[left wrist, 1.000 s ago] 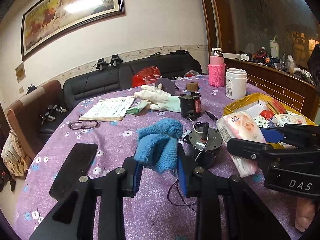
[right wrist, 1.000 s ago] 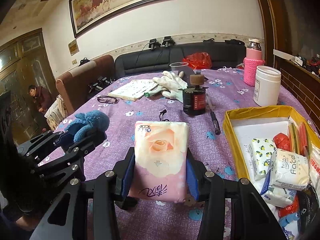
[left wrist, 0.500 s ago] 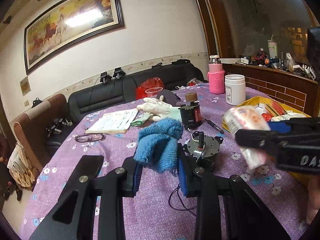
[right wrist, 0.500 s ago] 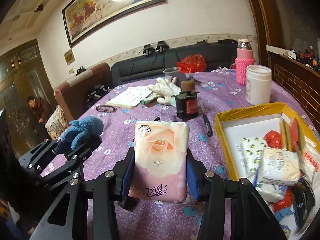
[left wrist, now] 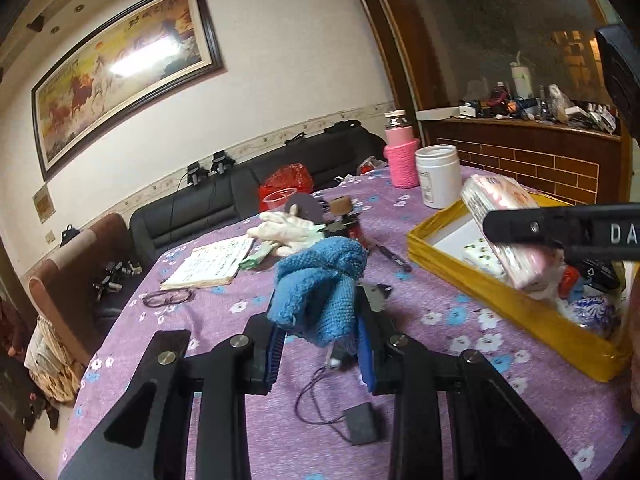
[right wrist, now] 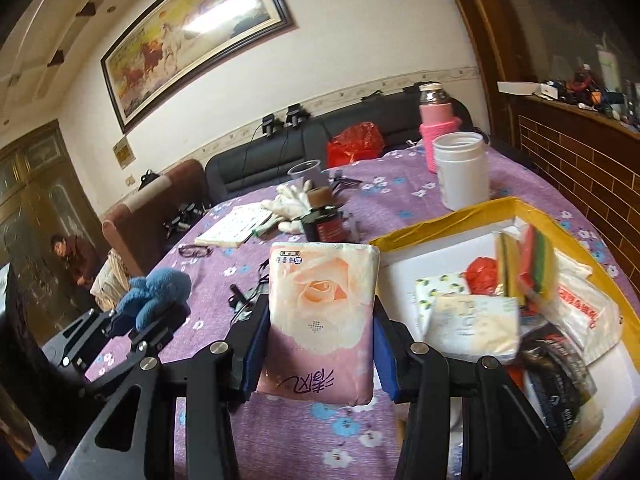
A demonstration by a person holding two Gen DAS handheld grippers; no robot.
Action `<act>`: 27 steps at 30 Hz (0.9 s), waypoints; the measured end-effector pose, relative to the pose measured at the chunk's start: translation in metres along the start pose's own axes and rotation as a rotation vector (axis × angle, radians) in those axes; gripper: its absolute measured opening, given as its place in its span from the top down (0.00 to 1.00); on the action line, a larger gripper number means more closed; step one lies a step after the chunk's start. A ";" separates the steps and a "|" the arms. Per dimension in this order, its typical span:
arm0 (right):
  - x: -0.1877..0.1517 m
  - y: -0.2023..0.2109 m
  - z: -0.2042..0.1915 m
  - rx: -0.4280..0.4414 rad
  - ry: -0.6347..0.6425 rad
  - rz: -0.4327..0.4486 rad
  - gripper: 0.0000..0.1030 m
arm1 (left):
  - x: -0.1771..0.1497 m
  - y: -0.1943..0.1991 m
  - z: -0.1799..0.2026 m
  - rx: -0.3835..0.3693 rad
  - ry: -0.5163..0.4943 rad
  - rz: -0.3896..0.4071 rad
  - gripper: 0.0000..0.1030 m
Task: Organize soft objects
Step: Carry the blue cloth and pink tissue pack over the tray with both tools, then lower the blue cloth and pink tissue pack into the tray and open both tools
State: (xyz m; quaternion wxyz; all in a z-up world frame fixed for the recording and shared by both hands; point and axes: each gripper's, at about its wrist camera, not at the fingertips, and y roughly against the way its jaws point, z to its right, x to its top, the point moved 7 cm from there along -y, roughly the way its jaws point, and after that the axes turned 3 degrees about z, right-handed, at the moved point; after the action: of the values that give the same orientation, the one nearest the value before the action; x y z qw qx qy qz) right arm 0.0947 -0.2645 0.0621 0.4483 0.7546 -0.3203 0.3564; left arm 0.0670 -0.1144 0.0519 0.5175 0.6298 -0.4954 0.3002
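right gripper (right wrist: 318,354) pinching tissue pack (right wrist: 320,320), now raised beside yellow tray (right wrist: 432,228), lower right | left gripper (left wrist: 320,354) clamping blue knit (left wrist: 320,284) | drop-off next

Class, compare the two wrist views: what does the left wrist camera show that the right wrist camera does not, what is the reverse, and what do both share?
Only the left wrist view shows a small black box on a thin wire lying on the tablecloth just ahead of the left gripper.

Only the right wrist view shows a person in the doorway and the stacked coloured sponges in the yellow tray.

Both show the blue knitted item clamped by the left gripper, the pink tissue pack clamped by the right gripper, the white gloves and the white jar.
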 end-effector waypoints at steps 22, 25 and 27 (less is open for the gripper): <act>0.018 0.019 0.144 -0.232 -0.158 -0.034 0.51 | 0.039 -0.044 0.147 -0.287 -0.018 -0.115 0.71; 0.009 0.014 0.175 -0.307 -0.228 -0.085 0.51 | 0.034 -0.060 0.173 -0.357 0.012 -0.183 0.70; 0.007 0.011 0.185 -0.292 -0.278 -0.111 0.51 | 0.033 -0.065 0.183 -0.382 0.027 -0.193 0.69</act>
State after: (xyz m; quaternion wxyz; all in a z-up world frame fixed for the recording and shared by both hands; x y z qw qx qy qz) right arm 0.1355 -0.4376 0.0089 0.5232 0.7401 -0.3852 0.1736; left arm 0.1144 -0.3005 0.0059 0.6603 0.5609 -0.4737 0.1584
